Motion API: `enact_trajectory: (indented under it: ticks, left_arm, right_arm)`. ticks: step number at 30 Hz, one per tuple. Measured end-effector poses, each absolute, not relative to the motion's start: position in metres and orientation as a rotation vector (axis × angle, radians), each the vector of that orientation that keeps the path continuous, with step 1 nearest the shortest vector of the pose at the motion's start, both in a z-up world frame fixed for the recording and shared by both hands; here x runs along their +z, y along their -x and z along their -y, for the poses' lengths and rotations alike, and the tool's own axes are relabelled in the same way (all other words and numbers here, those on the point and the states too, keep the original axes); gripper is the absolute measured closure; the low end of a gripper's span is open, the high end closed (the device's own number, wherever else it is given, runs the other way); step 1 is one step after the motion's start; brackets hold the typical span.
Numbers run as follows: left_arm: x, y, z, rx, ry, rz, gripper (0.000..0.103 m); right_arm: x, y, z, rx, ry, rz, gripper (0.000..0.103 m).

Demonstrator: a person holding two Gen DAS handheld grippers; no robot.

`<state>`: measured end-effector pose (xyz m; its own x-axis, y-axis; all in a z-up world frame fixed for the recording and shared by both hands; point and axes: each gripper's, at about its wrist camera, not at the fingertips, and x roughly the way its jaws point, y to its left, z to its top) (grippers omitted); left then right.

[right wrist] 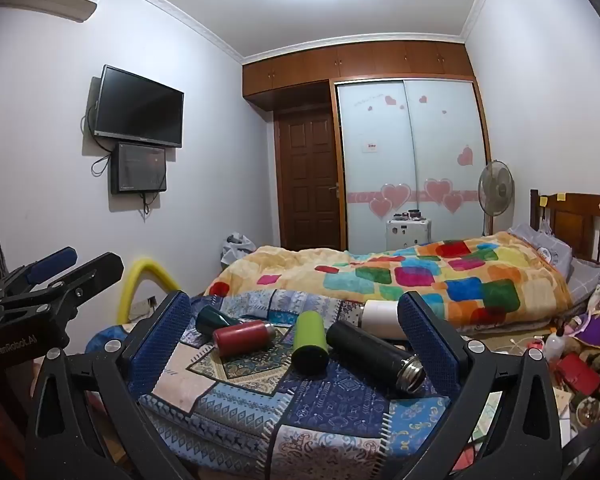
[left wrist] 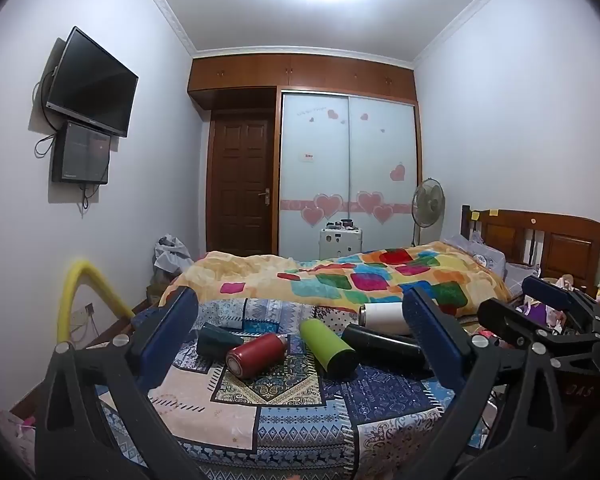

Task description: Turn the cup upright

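Several cups lie on their sides on a patterned patchwork cloth [left wrist: 236, 420] on the bed's foot: a dark teal cup [left wrist: 216, 341], a red flask [left wrist: 256, 355], a lime green cup [left wrist: 327, 345], a black flask [left wrist: 382, 345] and a white cup [left wrist: 382, 317]. They also show in the right wrist view: teal [right wrist: 214, 319], red [right wrist: 244, 337], green [right wrist: 310, 342], black [right wrist: 374, 356], white [right wrist: 382, 319]. My left gripper [left wrist: 300, 344] is open and empty, held short of the cups. My right gripper [right wrist: 294, 340] is open and empty, also short of them.
A colourful blanket [left wrist: 380, 280] covers the bed behind the cups. A yellow foam tube [left wrist: 88, 284] arches at the left. Clutter lies on the floor at the right [right wrist: 576, 364]. A fan [right wrist: 495, 188], wardrobe and door stand at the back.
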<state>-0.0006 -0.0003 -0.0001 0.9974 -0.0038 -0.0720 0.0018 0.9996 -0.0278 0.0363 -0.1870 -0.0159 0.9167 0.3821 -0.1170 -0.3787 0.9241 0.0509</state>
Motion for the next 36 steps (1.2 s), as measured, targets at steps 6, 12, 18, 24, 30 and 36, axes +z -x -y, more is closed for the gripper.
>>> enact_trajectory:
  ticks: [6, 12, 18, 24, 30, 36]
  left_arm:
    - [0.0002, 0.0001, 0.0041, 0.001, 0.02, -0.089, 0.0]
    - [-0.0005, -0.0057, 0.0006, -0.008, 0.033, -0.091, 0.0]
    - [-0.0017, -0.0043, -0.0014, -0.012, 0.03, -0.086, 0.0]
    - [-0.0009, -0.0052, -0.0001, -0.014, 0.029, -0.088, 0.0]
    - [-0.0009, -0.0055, -0.0003, -0.012, 0.029, -0.086, 0.0]
    - [-0.001, -0.0049, -0.0003, -0.012, 0.028, -0.084, 0.0]
  right_arm:
    - [-0.016, -0.0369, 0.1872, 0.393, -0.029, -0.138, 0.0]
    - [-0.0165, -0.0372, 0.1869, 0.394, -0.028, -0.14, 0.0]
    - [-0.0171, -0.0373, 0.1865, 0.395, -0.029, -0.141, 0.0]
    - [-0.0168, -0.0376, 0.1864, 0.393, -0.03, -0.142, 0.0]
    - [-0.0155, -0.0375, 0.1858, 0.394, -0.029, -0.143, 0.0]
    - [-0.0208, -0.039, 0.1839, 0.394, -0.03, -0.144, 0.0]
